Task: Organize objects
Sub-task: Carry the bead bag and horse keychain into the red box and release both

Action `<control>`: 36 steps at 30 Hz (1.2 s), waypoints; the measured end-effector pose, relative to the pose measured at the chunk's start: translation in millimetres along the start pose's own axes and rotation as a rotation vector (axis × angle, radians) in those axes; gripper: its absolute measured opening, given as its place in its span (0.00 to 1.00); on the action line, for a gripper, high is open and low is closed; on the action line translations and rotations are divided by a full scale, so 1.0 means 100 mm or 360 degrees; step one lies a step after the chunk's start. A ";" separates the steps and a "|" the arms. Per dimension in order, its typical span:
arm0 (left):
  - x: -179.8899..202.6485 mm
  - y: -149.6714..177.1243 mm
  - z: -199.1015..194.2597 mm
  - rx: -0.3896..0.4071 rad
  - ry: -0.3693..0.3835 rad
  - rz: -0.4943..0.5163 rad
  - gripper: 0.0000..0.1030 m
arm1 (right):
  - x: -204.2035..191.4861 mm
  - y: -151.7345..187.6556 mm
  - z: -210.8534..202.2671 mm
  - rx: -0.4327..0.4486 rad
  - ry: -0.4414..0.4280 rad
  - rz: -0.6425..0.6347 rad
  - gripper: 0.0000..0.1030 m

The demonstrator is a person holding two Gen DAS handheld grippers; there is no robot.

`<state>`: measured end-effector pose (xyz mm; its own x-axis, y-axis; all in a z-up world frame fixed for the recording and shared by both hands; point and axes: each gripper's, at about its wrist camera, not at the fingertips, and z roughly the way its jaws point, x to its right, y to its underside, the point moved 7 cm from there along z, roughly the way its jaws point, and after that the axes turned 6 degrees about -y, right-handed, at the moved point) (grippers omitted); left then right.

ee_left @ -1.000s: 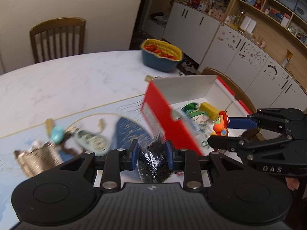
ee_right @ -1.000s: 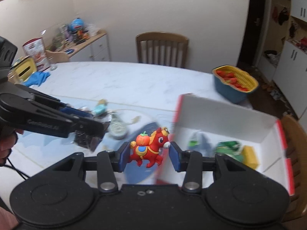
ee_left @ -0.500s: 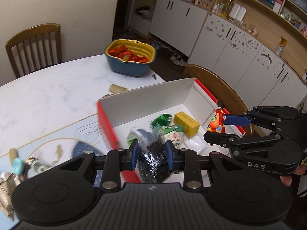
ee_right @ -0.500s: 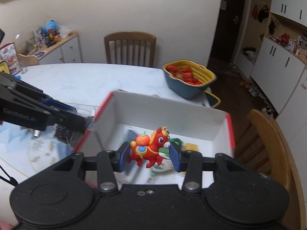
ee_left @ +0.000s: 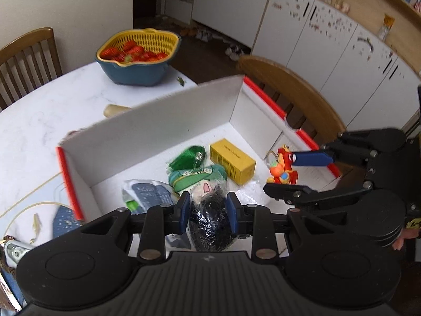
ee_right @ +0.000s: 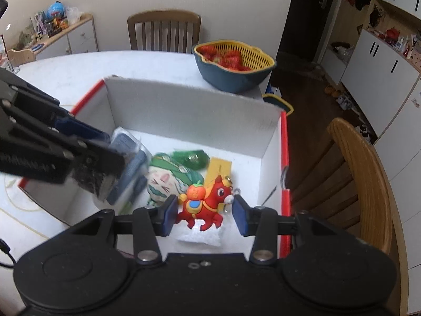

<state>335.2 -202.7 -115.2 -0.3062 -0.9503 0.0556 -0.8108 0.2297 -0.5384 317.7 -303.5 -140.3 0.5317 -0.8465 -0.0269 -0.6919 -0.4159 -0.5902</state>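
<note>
Over the white cardboard box with red edges (ee_right: pixel 272 138), near the counter's (ee_left: pixel 39 121) edge, my left claw (ee_left: pixel 208 212) pinched a clear bag of black bits (ee_left: pixel 209 218). My right claw (ee_right: pixel 202 214) had its pads just beside a red toy horse carrying an orange (ee_right: pixel 204 205); whether they gripped it, I could not tell.

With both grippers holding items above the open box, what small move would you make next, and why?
Probably open the right gripper to drop the red horse toy: it hangs over the box floor, inside the walls, above a clear plastic packet. The left gripper can then release its black bag.
</note>
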 end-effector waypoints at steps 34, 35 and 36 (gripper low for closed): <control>0.00 0.20 0.82 -0.0350 -0.0069 0.0134 0.30 | 0.03 0.04 0.46 -0.0270 -0.0158 -0.0153 0.51; -0.01 0.21 0.80 -0.0344 -0.0065 0.0121 0.30 | 0.03 0.03 0.43 -0.0257 -0.0155 -0.0150 0.52; -0.02 0.21 0.77 -0.0334 -0.0059 0.0107 0.30 | 0.03 0.02 0.40 -0.0241 -0.0152 -0.0145 0.54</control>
<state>357.3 -212.4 -191.1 -0.3480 -0.9375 -0.0074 -0.8762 0.3281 -0.3530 337.1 -293.8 -173.8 0.6343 -0.7707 -0.0598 -0.7006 -0.5405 -0.4658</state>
